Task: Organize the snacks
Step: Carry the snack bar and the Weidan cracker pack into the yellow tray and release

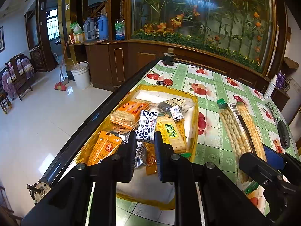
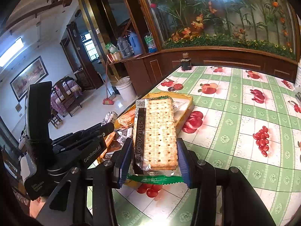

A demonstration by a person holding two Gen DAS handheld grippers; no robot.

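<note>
The left gripper (image 1: 145,141) slants down over the yellow tray (image 1: 195,113), its pads clenched on a small blue-and-white patterned snack packet (image 1: 147,125) that sticks out ahead of the fingertips above the other snacks. To its right, the right gripper (image 2: 153,155) also slants down, grasping a long clear cracker packet (image 2: 157,131) by its near end. The packet reaches forward over the tray's edge, above the fruit-print tablecloth (image 2: 244,113).

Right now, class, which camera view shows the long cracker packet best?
The right wrist view: the long cracker packet fills the centre, flat face and printed date strip readable, clamped in the right gripper. The left wrist view shows it only edge-on, at the right side.
</note>
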